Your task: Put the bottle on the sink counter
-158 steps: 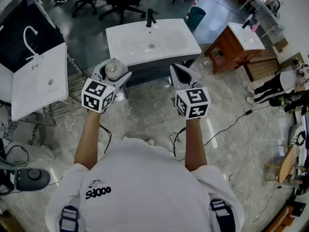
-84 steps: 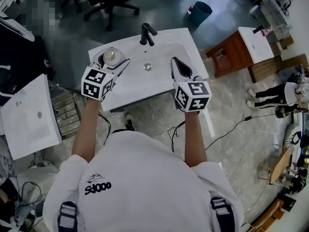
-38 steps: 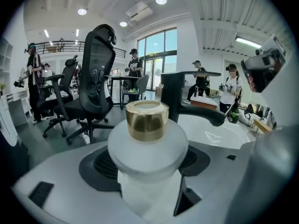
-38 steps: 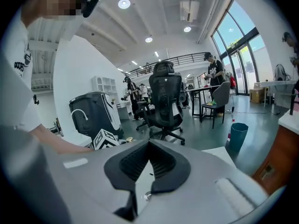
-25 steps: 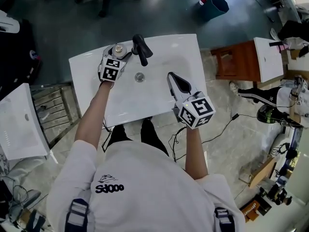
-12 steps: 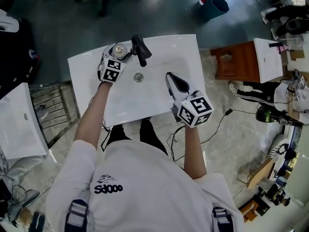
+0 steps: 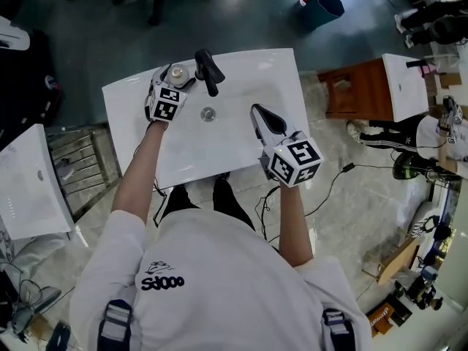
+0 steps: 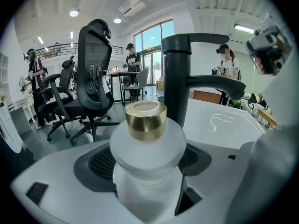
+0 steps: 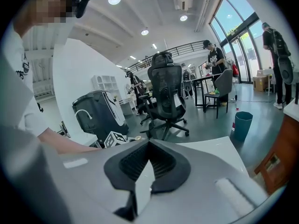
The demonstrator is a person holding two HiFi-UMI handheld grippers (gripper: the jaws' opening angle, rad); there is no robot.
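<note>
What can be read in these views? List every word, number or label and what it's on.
"SJ000", roughly, in stylised letters: back of the person's white shirt.
No words on the marker cubes, only black square patterns.
No label shows on the bottle.

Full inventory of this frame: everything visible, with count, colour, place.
bottle: 1, frosted white with gold cap, back-left of the sink counter, beside the faucet
faucet: 1, black, back centre of sink
sink: 1, white, in front of the person
drain: 1, metal, in the basin
spare basin: 1, white, on rack at left
cabinet: 1, brown wood, white basin on top, right
bin: 1, teal, floor beyond sink
office chairs: several, black, beyond sink
left gripper: white, shut on bottle
right gripper: white, shut, empty, over sink's right side
</note>
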